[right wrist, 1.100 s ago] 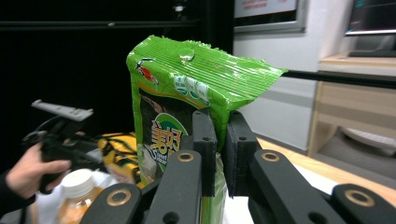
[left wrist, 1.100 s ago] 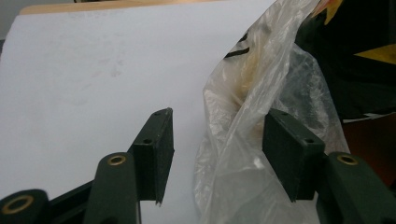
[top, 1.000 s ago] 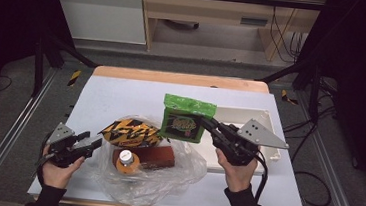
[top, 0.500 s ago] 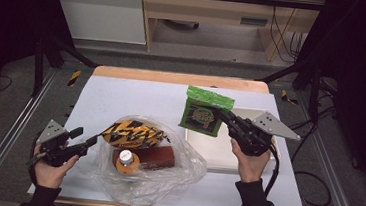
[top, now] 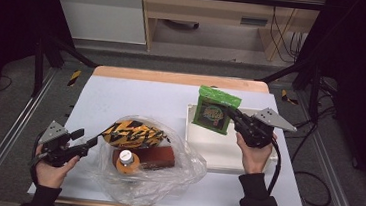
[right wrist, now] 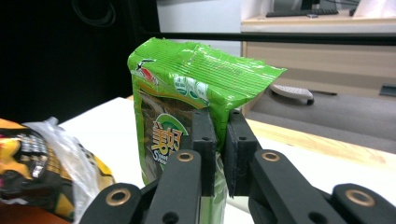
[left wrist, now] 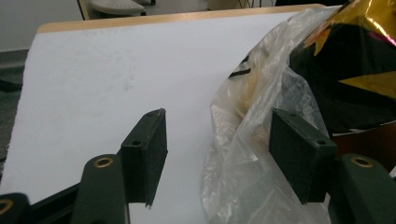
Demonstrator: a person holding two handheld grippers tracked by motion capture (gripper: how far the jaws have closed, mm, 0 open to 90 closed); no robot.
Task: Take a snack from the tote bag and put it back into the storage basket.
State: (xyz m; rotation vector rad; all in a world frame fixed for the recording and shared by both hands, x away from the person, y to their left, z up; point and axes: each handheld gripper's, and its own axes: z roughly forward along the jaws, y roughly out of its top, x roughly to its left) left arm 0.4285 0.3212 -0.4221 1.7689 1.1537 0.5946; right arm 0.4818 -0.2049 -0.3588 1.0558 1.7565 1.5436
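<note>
My right gripper [top: 234,117] clamped on edge of green snack packet [top: 214,110], held above white tray [top: 217,151]; packet upright, long axis roughly vertical, top maybe tilted away. My left gripper [left wrist: 224,154] jaws apart, just been opening, clear plastic bag [left wrist: 252,140] edge between them.

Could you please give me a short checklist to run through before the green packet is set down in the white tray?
1. Right tool shut on the green packet: ok.
2. Packet above the white tray: ok, over its far left corner.
3. Tray floor free to take it: ok, nothing lies in the near part.
4. Packet touching the tray: cannot tell.
5. Left tool free of the plastic bag: not ok; its jaws have just been opening, but a fold of the bag lies between them.
6. Orange-capped bottle in the bag: ok.
</note>
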